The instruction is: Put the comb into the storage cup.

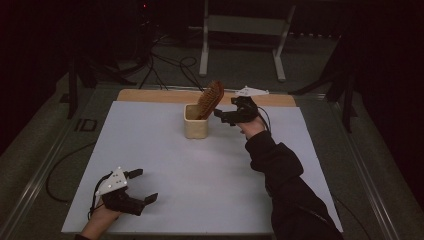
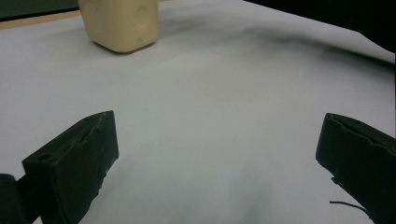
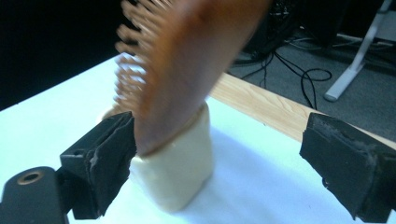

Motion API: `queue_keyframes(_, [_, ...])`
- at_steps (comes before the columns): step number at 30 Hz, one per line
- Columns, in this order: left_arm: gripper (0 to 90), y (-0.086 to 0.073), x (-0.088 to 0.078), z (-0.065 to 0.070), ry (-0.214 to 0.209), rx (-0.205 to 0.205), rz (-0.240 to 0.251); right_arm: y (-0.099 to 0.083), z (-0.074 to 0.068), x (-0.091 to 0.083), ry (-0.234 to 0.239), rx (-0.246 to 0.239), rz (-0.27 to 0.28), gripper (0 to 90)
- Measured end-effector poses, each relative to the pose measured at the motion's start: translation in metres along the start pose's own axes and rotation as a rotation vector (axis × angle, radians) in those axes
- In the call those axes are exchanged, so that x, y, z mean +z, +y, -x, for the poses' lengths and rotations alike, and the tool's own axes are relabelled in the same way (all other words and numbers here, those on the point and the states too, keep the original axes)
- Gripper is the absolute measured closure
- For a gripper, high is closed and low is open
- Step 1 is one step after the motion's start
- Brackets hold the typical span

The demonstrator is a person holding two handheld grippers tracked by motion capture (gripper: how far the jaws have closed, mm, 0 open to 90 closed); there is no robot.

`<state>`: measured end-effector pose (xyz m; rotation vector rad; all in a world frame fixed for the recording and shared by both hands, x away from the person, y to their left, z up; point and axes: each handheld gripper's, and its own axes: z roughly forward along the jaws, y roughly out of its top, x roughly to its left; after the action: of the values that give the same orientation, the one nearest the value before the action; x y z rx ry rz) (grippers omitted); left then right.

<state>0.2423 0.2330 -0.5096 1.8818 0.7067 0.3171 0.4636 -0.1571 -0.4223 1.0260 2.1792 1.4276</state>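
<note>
Where the white table meets its far wooden edge, a cream holder stands upright with a brown hairbrush in it, handle down, bristled head leaning out toward the right.

Right claw: held just beside the holder on its right, level with the rim, jaws spread wide and clamped on nothing. In the right gripper view the brush rises between the jaws, nearer the left one; whether that jaw brushes the holder is hard to tell, as the brush is blurred. The right jaw stands well clear. A grey plate sits on top of this claw, and a dark sleeve runs back to the near edge.

Left claw: low at the near left corner of the table, well apart from holder and brush, jaws open and empty. Its own view shows bare table between the jaws and the holder far ahead.
</note>
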Motion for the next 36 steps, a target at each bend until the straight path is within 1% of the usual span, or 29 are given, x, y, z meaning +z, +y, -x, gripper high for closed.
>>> queue_keyframes(4, [0.1, 0.000, -0.001, 0.000, 0.002, 0.005, 0.004, -0.009, 0.004, -0.004, -0.008, 0.003, -0.007, 9.6])
queue_keyframes(6, [0.1, 0.000, -0.001, 0.000, 0.001, 0.008, 0.006, -0.014, 0.004, -0.007, -0.007, 0.007, -0.010, 9.6])
queue_keyframes(9, [0.1, 0.000, -0.004, 0.002, 0.000, 0.012, 0.008, -0.021, 0.002, -0.011, -0.003, -0.001, -0.020, 9.7])
queue_keyframes(16, [0.1, 0.000, -0.008, 0.005, 0.006, 0.010, 0.015, -0.037, -0.005, -0.026, 0.022, -0.001, -0.035, 9.6])
queue_keyframes(19, [0.1, 0.000, -0.008, 0.005, 0.008, 0.011, 0.013, -0.043, -0.008, -0.033, 0.029, -0.009, -0.036, 9.6])
queue_keyframes(24, [0.1, 0.000, -0.007, 0.005, 0.007, 0.013, 0.011, -0.053, -0.012, -0.044, 0.044, 0.000, -0.039, 9.6])
queue_keyframes(26, [0.1, -0.001, -0.008, 0.005, 0.007, 0.014, 0.010, -0.058, -0.013, -0.048, 0.049, -0.003, -0.040, 9.6])
queue_keyframes(29, [0.1, -0.001, -0.008, 0.005, 0.007, 0.011, 0.013, -0.065, -0.016, -0.054, 0.039, -0.020, -0.043, 9.7])
queue_keyframes(34, [0.1, 0.000, -0.009, 0.005, 0.018, 0.012, 0.020, -0.078, -0.020, -0.062, 0.044, -0.030, -0.056, 9.7])
queue_keyframes(36, [0.1, 0.000, -0.009, 0.004, 0.019, 0.014, 0.020, -0.083, -0.020, -0.066, 0.050, -0.022, -0.055, 9.7])
